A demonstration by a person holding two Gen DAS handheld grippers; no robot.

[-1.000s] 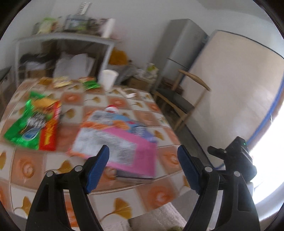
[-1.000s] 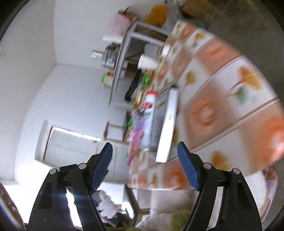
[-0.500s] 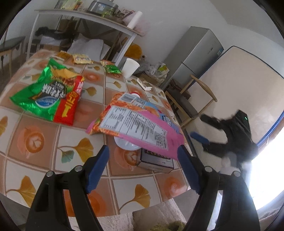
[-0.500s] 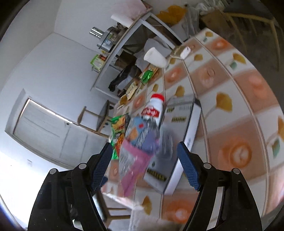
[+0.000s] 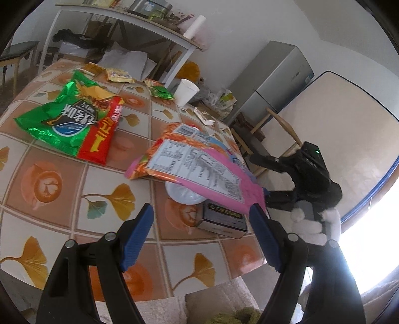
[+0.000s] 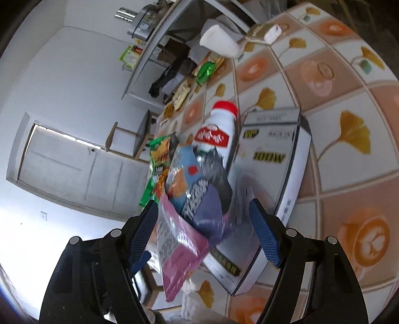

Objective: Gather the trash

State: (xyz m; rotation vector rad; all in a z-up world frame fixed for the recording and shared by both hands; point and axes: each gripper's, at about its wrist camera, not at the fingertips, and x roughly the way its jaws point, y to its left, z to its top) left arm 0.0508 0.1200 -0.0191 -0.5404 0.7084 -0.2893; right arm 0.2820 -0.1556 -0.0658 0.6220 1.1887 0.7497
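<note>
A pink and orange snack bag (image 5: 197,167) lies over a white bottle (image 5: 183,193) and a grey box (image 5: 222,220) near the table's right edge. My left gripper (image 5: 202,235) is open, just in front of them, above the table. My right gripper (image 6: 204,231) is open with the pink bag's end (image 6: 179,246) between its jaws. The red-capped white bottle (image 6: 218,134) and the box (image 6: 271,172) lie beyond it. From the left wrist view the right gripper's body (image 5: 306,172) is at the table's right edge.
A green and red chip bag (image 5: 72,119) lies at the table's left. A white paper cup (image 5: 185,92) and small wrappers (image 5: 118,74) sit at the far side. A shelf rack (image 5: 129,22), a fridge (image 5: 276,79) and a wooden chair (image 5: 274,129) stand beyond the tiled table (image 5: 104,189).
My right gripper has swung in from beside the table until the pink bag's end lies between its jaws. My left gripper's view has tilted toward the pile and steadied.
</note>
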